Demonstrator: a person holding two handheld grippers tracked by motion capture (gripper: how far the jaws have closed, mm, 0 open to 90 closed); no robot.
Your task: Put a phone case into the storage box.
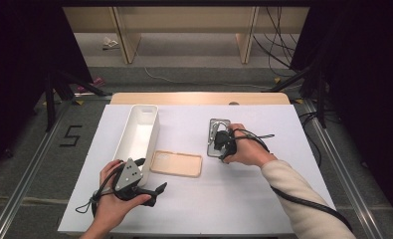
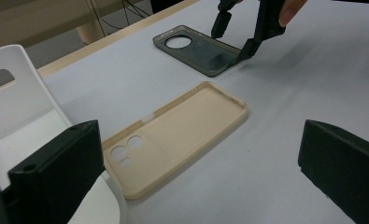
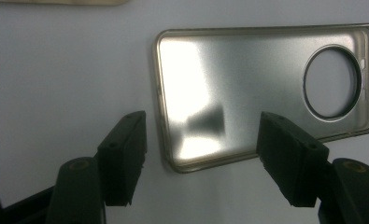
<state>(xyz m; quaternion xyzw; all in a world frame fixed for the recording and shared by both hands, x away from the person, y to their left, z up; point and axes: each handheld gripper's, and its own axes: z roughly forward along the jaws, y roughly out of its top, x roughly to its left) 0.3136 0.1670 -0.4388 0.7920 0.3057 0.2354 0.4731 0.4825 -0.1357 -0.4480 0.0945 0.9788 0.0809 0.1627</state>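
A smoky grey phone case point(image 1: 218, 130) with a round camera hole lies flat right of the table's middle. My right gripper point(image 1: 222, 144) hangs over its near end, open. In the right gripper view the jaws straddle one corner of the case point(image 3: 261, 88) without pressing on it, the gripper point(image 3: 205, 154) holding nothing. A beige phone case point(image 1: 176, 164) lies inner side up in the middle. My left gripper point(image 1: 156, 190) rests near the front left, open and empty, its jaws aimed at the beige case point(image 2: 173, 135). The right gripper point(image 2: 233, 39) is over the grey case point(image 2: 198, 49) there too.
A long white bin point(image 1: 134, 130) stands at the left of the white table top point(image 1: 263, 199), next to the beige case. A black cable point(image 1: 303, 201) trails from the right gripper along the sleeve. A wooden strip point(image 1: 199, 98) edges the far side.
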